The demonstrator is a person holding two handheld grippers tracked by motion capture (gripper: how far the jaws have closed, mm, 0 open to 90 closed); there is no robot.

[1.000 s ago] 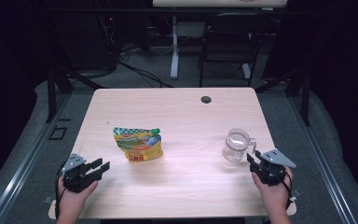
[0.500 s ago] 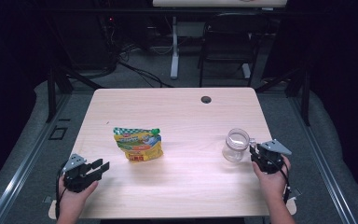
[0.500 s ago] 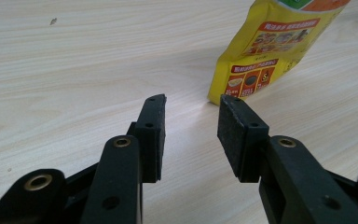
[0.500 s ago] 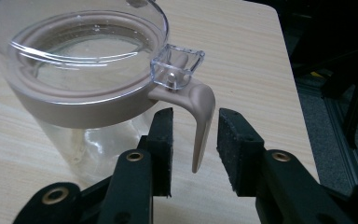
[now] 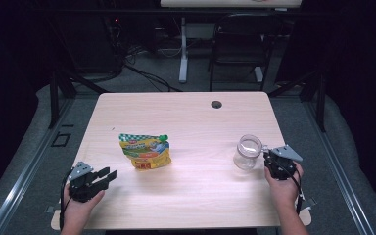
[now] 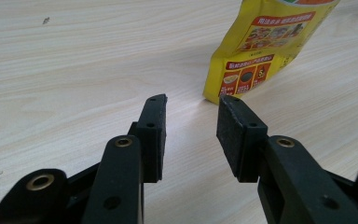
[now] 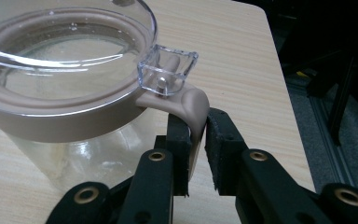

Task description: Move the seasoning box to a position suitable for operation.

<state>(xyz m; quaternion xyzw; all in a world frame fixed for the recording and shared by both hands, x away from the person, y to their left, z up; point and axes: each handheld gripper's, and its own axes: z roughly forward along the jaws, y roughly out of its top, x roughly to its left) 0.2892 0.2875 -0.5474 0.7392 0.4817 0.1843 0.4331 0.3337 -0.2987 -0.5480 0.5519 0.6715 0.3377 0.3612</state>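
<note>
Pinching the jar (image 7: 70,93) latch tab (image 7: 193,116) at lower right, the right gripper (image 7: 196,154) jaws look nearly shut on it and should squeeze squarely, while the left gripper (image 6: 191,135) jaws sit half open, empty.

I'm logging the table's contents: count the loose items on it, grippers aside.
2. A yellow pouch lies left of centre, ahead of the left gripper. A clear jar stands at the right, its tan latch between the right gripper's jaws.
</note>
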